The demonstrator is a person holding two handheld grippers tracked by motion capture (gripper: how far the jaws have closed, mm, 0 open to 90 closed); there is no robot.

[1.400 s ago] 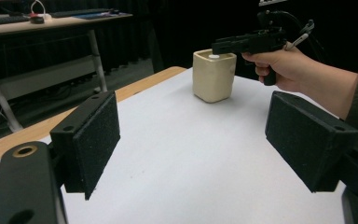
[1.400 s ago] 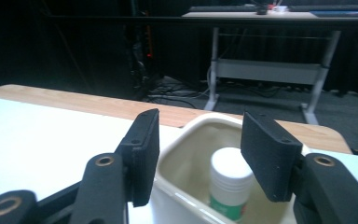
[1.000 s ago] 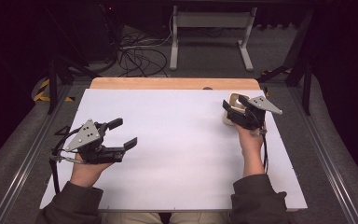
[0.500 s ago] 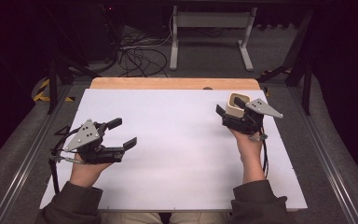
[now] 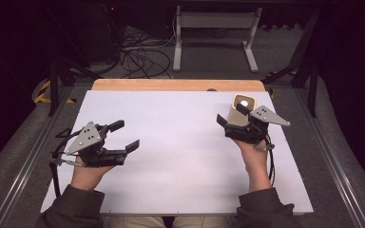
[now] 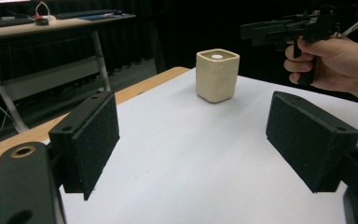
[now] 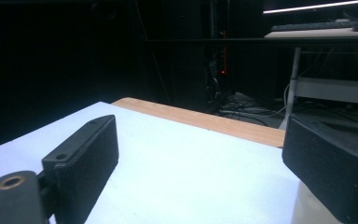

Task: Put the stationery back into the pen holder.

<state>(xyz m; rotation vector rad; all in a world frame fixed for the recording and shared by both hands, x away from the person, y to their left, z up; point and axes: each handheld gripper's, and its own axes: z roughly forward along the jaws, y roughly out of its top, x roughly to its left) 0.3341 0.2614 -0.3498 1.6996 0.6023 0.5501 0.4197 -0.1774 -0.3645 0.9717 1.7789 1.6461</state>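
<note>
Cream cup (image 5: 243, 108), far right corner of desk (image 5: 171, 156).
Right gripper (image 5: 232, 118) beside it, jaws just opened, empty; left gripper (image 5: 126, 137) wide, empty.

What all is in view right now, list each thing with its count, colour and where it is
Square cup: one, cream, a small white thing inside, far right part of the board, standing free beside the right gripper.
Board: one, white, covering the table top.
Table edge: one strip, light wood, along the far side.
Desk frame: one, pale grey, on the floor beyond the table.
Cables: a tangle, black, on the floor beyond the table.
Left gripper: one, black, near left of the board, jaws open, nothing between them.
Right gripper: one, black, by the cup, jaws just opening, nothing held.
</note>
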